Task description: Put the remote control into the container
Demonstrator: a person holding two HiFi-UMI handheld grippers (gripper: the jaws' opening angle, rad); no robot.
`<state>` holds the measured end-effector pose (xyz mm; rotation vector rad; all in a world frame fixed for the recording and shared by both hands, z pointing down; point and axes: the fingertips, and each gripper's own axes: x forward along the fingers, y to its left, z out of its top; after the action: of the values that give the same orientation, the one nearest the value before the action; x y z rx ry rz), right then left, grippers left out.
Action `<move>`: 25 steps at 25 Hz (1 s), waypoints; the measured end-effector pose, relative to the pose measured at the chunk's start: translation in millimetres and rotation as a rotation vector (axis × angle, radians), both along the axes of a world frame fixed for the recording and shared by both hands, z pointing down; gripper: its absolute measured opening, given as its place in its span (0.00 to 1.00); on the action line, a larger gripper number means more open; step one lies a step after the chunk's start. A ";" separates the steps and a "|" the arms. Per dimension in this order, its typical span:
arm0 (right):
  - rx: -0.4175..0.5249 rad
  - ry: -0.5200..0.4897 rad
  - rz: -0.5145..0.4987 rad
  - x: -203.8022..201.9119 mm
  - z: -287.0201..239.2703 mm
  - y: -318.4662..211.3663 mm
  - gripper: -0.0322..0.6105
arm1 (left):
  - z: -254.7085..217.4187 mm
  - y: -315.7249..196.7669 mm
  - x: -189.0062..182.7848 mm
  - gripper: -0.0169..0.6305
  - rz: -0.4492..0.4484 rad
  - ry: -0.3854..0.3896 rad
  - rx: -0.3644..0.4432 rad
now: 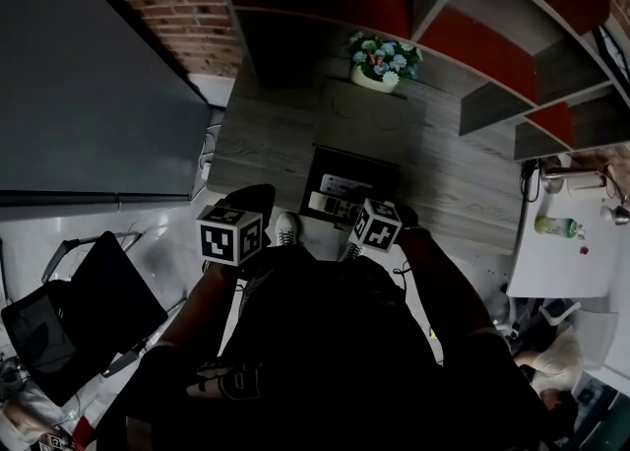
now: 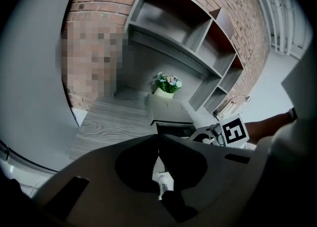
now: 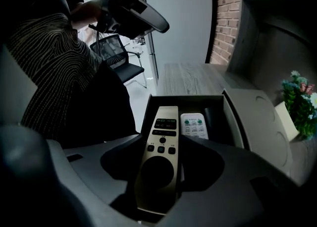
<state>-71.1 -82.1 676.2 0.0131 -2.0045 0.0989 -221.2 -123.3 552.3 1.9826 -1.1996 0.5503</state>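
Note:
A long gold remote control (image 3: pixel 163 122) with dark buttons sits lengthwise between the jaws of my right gripper (image 3: pixel 159 141), which is shut on it. The remote's far end hangs over an open black container (image 3: pixel 233 119) at the near edge of the grey desk. A white remote (image 3: pixel 194 125) lies inside the container. In the head view my right gripper (image 1: pixel 349 209) hovers at the container's (image 1: pixel 390 169) front edge. My left gripper (image 1: pixel 258 195) stays left of the container, over the desk's front edge. Its jaws (image 2: pixel 158 147) meet with nothing between them.
A pot of flowers (image 1: pixel 382 60) stands behind the container, under wall shelves (image 1: pixel 492 35). A dark panel (image 1: pixel 89 75) fills the left. An office chair (image 1: pixel 69 311) stands on the floor at lower left. At right, a white table (image 1: pixel 561 262) carries a green bottle (image 1: pixel 559 226).

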 end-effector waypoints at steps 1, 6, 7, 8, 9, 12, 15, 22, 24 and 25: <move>-0.006 0.012 -0.005 -0.5 1.5 0.1 0.39 | -1.0 -1.8 -1.9 0.04 -0.002 0.014 0.000; -0.004 0.005 0.036 -5.1 -3.5 -4.3 0.39 | -5.4 -12.3 -5.7 0.04 0.032 0.043 0.006; 0.007 -0.004 0.059 -6.1 -6.5 -6.4 0.39 | -5.9 -14.3 -4.8 0.04 0.048 0.041 0.009; 0.021 -0.016 0.093 -7.2 -10.8 -9.4 0.39 | -6.5 -16.2 -3.2 0.04 0.067 0.038 0.012; 0.034 -0.035 0.141 -8.2 -16.1 -12.7 0.39 | -7.2 -18.0 -1.0 0.04 0.089 0.034 0.016; 0.080 -0.163 0.399 -8.5 -38.4 -30.4 0.39 | -10.2 -22.5 8.2 0.04 0.168 0.024 0.033; 0.102 -0.376 0.755 -1.5 -78.2 -50.2 0.38 | -13.6 -23.5 18.8 0.04 0.250 0.016 0.048; 0.075 -0.747 1.167 28.5 -158.5 -51.8 0.10 | -35.1 -29.2 42.0 0.04 0.364 0.008 0.125; 0.054 -0.810 1.200 32.6 -178.1 -45.4 0.06 | -50.0 -29.4 48.5 0.04 0.353 0.027 0.159; 0.044 -0.832 1.204 33.3 -185.0 -41.1 0.06 | -57.3 -27.6 52.4 0.04 0.348 0.037 0.176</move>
<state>-37.8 -123.2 491.2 1.4015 -2.5125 0.9439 -168.8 -150.9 495.0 2.3627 -0.9095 0.5927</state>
